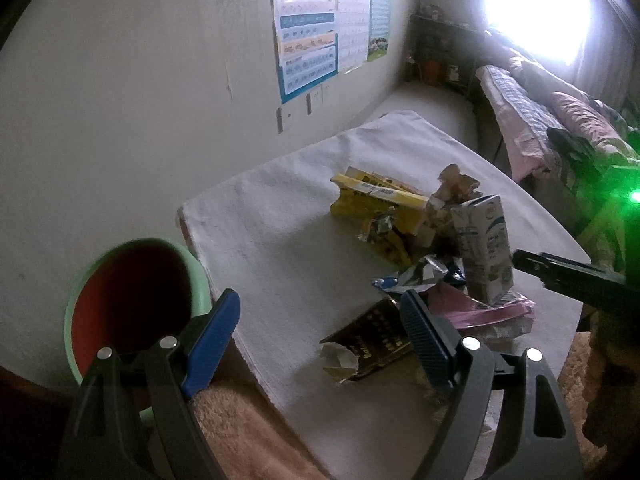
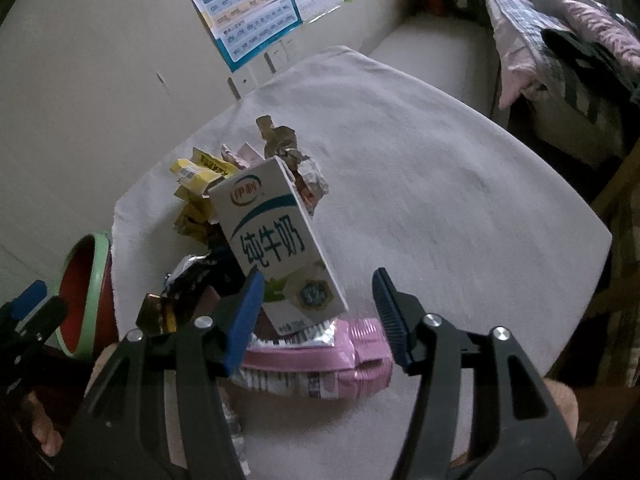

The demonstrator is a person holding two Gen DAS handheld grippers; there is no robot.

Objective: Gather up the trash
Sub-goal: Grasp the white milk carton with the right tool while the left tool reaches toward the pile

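Note:
A pile of trash lies on the white cloth. In it are an upright white milk carton, a pink wrapper under it, a crushed yellow box, silver foil and a dark gold-lettered wrapper. My right gripper is open around the carton's base. Its left pad is at the carton's corner and its right pad stands apart. My left gripper hangs open over bare cloth, with the dark wrapper beside its right finger. A green bin with a red inside stands to the left.
The bin sits off the cloth's left edge, against the wall. A tan fuzzy blanket lies under the near edge. Posters hang on the wall. A bed with bedding stands at the far right under a bright window.

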